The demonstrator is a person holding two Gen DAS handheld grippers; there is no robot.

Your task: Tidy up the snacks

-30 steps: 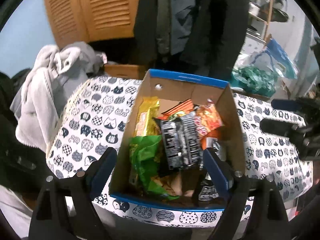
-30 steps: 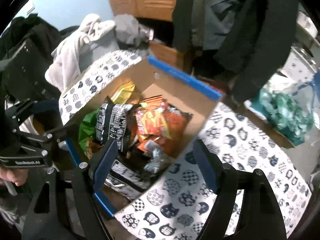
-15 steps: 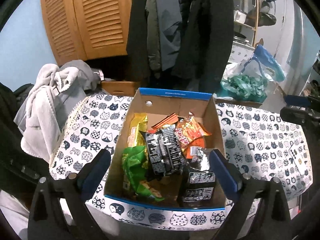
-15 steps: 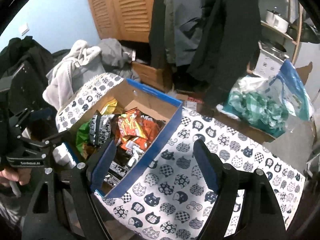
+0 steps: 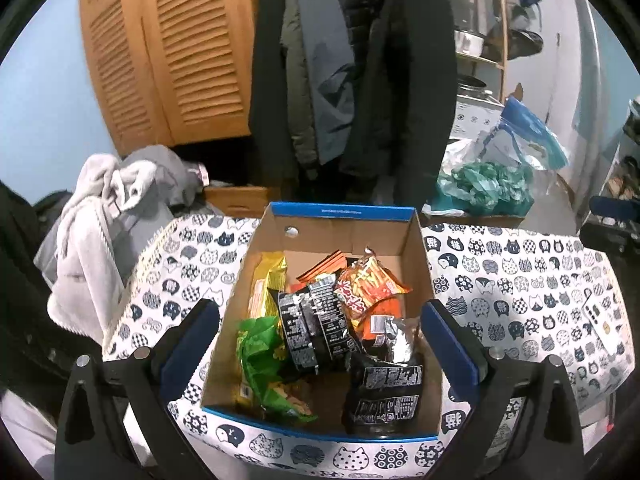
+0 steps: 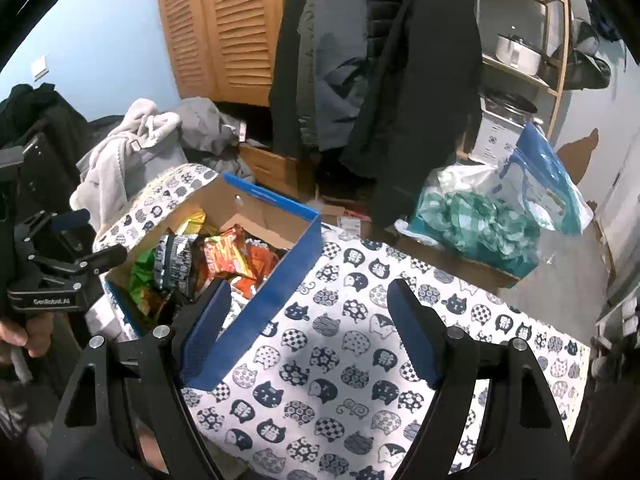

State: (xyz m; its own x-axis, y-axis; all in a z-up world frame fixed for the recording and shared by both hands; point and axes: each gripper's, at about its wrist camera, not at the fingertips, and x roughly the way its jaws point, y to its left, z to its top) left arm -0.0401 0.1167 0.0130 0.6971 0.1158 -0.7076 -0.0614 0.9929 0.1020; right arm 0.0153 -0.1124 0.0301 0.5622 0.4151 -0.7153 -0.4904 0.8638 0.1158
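An open cardboard box with a blue rim (image 5: 340,213) stands on a table under a cat-print cloth (image 5: 520,280). Several snack packets lie in it: green (image 5: 264,356), black (image 5: 316,328), orange (image 5: 372,284), yellow (image 5: 268,284), and another black one (image 5: 384,396) at the near right corner. My left gripper (image 5: 318,312) hovers before and above the box, its jaws opening wide, pads touching nothing. To the right of the box (image 6: 280,280), my right gripper (image 6: 308,292) hangs open and empty above the bare cloth (image 6: 340,360).
A white phone-like slab (image 5: 596,316) lies on the cloth at the right. Behind the table are a green and blue plastic bag (image 6: 492,216), hanging coats (image 5: 352,60), a pile of grey clothes (image 5: 104,208) and a louvred wooden door (image 5: 168,52).
Both grippers have drawn back and up from the box. The left jaws have spread wider. The right gripper has swung rightward, off the snacks and over the cloth.
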